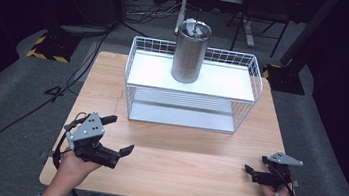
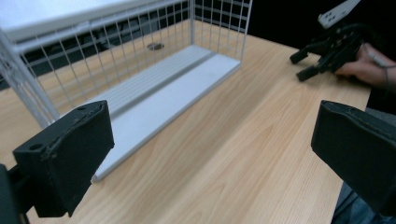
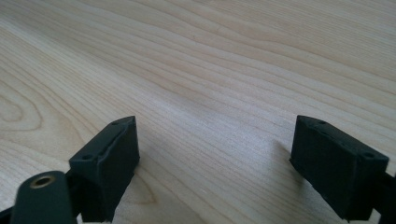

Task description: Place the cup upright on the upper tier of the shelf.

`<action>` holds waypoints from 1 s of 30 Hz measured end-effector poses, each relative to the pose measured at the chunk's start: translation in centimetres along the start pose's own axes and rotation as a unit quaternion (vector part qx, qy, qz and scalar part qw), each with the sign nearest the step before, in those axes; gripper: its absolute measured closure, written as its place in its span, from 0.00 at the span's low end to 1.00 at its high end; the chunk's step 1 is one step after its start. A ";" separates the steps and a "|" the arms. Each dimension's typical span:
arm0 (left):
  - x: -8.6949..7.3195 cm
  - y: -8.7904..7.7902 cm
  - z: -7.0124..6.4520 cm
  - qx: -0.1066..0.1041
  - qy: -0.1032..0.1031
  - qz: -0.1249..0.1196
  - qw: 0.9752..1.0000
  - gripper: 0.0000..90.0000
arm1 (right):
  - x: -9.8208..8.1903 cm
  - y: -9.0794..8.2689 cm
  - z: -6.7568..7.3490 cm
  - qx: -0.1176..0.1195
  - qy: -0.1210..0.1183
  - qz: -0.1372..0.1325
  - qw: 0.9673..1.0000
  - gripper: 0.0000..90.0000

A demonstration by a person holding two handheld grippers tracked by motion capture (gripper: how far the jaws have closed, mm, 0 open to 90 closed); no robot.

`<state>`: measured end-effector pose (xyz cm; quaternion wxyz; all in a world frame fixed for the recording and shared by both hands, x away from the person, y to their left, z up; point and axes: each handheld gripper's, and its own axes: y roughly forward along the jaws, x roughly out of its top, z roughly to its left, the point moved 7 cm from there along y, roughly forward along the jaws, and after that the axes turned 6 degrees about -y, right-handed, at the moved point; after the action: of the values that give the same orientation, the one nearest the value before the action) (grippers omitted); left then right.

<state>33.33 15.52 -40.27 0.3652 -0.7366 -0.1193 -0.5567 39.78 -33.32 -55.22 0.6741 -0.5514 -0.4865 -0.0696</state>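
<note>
Resting on the table (image 1: 168,173), both grippers gape wide and empty; the upright tumbler (image 1: 190,52) stands ahead, nearer the left gripper (image 1: 116,136).

- The scene is viewed in the high view from above the person's side, facing forward and down; the whole wooden table (image 1: 174,163) is taken in, with dark floor seen at the upper edge of the frame.
- The left gripper view is taken low over the tabletop, close behind its own jaws, which are seen wide apart at the lower corners; it is faced across the table toward the white wire rack (image 2: 140,70) at upper left.
- The right gripper (image 2: 306,63) is caught at the upper right of that view, and is shared with the high view.
- The right gripper view is held very near the wood, angled down at bare grain.
</note>
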 end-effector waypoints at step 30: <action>-10.8 4.2 2.0 0.033 -0.043 0.138 0.989 0.01 | 0.0 0.0 0.0 -0.003 -0.002 -0.001 1.000 0.18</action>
<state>33.41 16.40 -52.03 0.4569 -0.7568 -0.0502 -0.4648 39.75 -33.31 -55.21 0.6717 -0.5530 -0.4880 -0.0700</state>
